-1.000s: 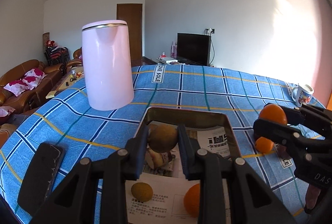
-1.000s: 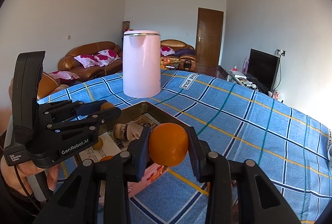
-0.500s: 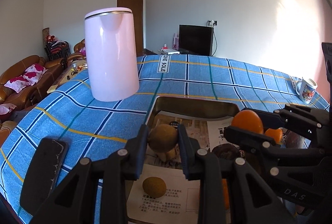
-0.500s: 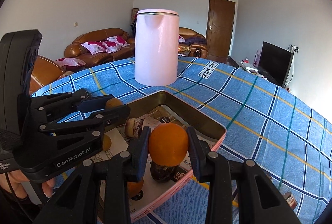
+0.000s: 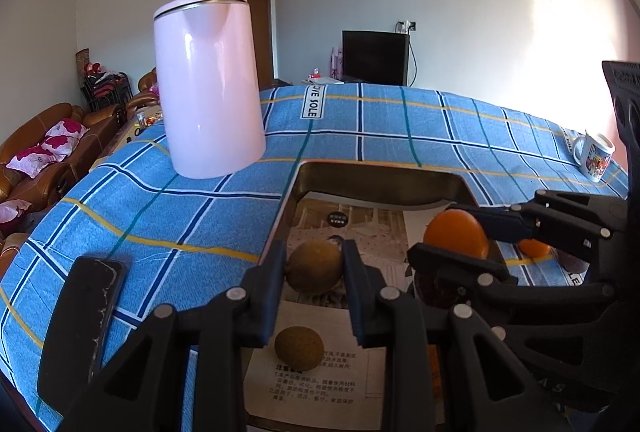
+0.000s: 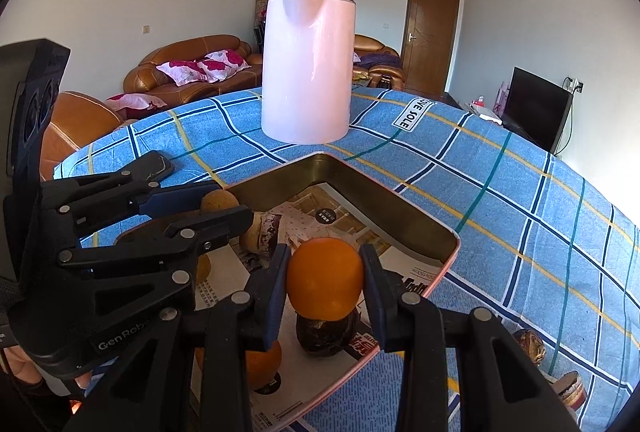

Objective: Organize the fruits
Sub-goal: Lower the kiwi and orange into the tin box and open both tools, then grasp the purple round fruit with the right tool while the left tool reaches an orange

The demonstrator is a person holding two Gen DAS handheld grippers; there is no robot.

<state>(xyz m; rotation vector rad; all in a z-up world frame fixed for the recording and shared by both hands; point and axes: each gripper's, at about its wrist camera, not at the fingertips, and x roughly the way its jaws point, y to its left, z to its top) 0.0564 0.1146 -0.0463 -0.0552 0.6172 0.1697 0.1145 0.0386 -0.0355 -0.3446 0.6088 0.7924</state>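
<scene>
A paper-lined metal tray (image 5: 380, 178) (image 6: 384, 202) lies on the blue checked cloth. My left gripper (image 5: 314, 266) is shut on a brown kiwi (image 5: 314, 266) (image 6: 218, 201) held over the tray. My right gripper (image 6: 325, 278) is shut on an orange (image 6: 325, 278) (image 5: 456, 234), also over the tray. In the tray lie another kiwi (image 5: 299, 348), an orange (image 6: 262, 364) and a dark fruit (image 6: 326, 334). One more orange (image 5: 534, 248) lies on the cloth right of the tray.
A tall pink kettle (image 5: 208, 84) (image 6: 308, 68) stands beyond the tray. A black phone (image 5: 80, 316) lies at the left. A mug (image 5: 594, 154) stands at the far right. Two dark fruits (image 6: 530, 346) lie on the cloth right of the tray.
Both grippers moved forward over the tray with their fruit. The right gripper carried its orange in from the cloth at the right to above the tray's dark fruit.
</scene>
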